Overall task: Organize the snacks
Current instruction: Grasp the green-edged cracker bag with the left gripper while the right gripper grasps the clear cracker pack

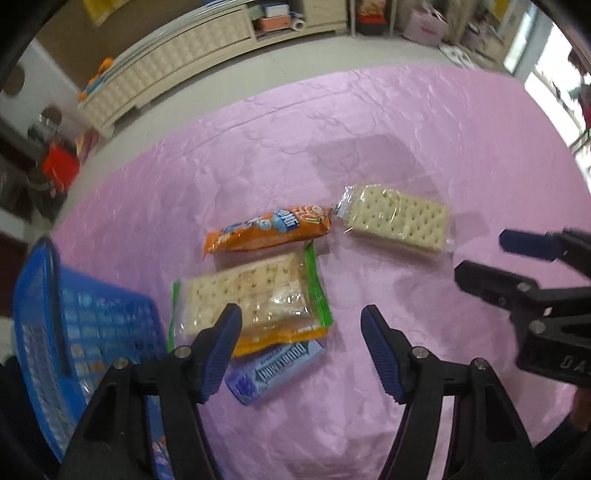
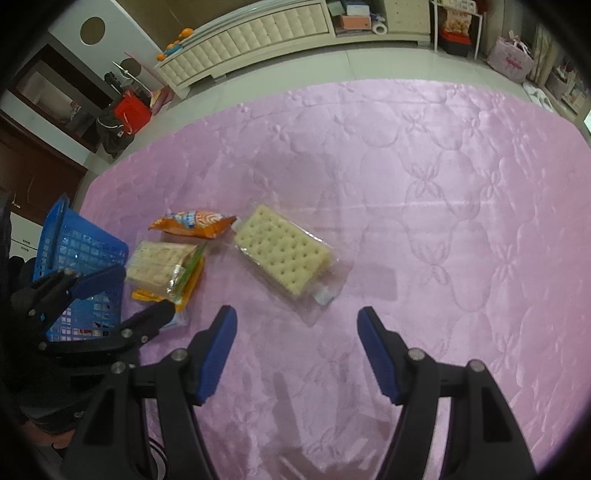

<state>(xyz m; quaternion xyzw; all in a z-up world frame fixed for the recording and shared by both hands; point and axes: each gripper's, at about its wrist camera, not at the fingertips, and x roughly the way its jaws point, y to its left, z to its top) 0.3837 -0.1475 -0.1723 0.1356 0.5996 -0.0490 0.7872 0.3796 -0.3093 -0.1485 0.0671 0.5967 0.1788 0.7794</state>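
Observation:
Several snacks lie on the pink quilted cloth. An orange packet lies beside a green-edged cracker pack, which rests on another orange packet and a blue packet. A clear-wrapped cracker pack lies apart to the right. My left gripper hangs open above the green-edged pack's right end, holding nothing. In the right wrist view my right gripper stands open just short of the clear cracker pack, also empty. The blue basket stands at the left.
The blue mesh basket sits at the cloth's left edge, with the left gripper in front of it. The right gripper shows at the right of the left wrist view. A cream cabinet and a red bag stand on the floor beyond.

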